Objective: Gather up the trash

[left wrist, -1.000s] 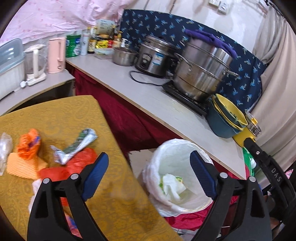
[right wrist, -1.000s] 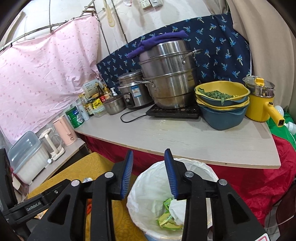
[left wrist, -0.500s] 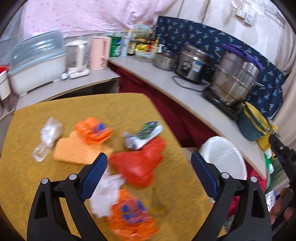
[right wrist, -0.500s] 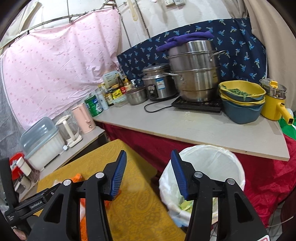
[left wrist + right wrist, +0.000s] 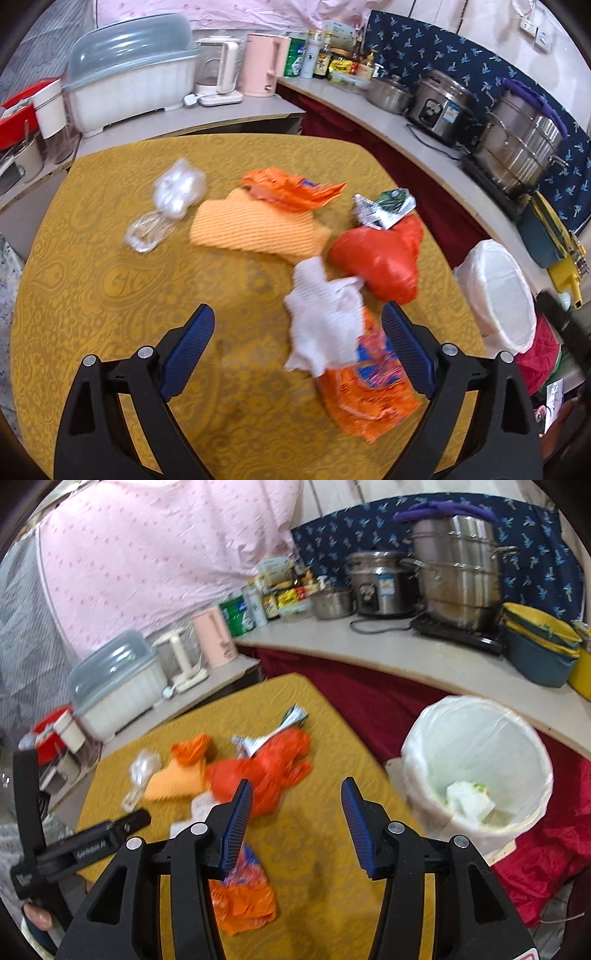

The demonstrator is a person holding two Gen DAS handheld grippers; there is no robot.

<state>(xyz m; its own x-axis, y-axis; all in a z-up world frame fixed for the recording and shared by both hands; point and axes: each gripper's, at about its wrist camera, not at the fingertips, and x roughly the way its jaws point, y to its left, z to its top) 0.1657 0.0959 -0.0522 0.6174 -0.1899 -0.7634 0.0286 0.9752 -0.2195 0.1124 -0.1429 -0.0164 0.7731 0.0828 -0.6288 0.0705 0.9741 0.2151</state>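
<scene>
Trash lies scattered on the yellow-clothed table [image 5: 110, 280]. A white tissue [image 5: 325, 325] rests on an orange snack packet [image 5: 365, 395]. Behind them are a red plastic bag [image 5: 380, 258], a green and silver wrapper [image 5: 384, 208], an orange ribbed cloth [image 5: 255, 230], a second orange packet [image 5: 291, 188] and a clear wrapper [image 5: 166, 206]. My left gripper [image 5: 297, 312] hangs wide open just above the tissue, not pressing on it. My right gripper [image 5: 295, 784] is open and empty over the table, near the red bag [image 5: 266, 768]. The white-lined bin [image 5: 476, 760] stands beside the table's right edge.
A counter curves behind the table with a dish box [image 5: 133, 85], kettles, bottles, a rice cooker [image 5: 443, 107], a steamer pot [image 5: 524, 147] and stacked bowls [image 5: 539, 650]. Red cloth hangs below the counter and around the bin.
Both views have swung from the bin to the table. The left gripper has come down over the trash pile. The right gripper's jaws stand wider than a second ago.
</scene>
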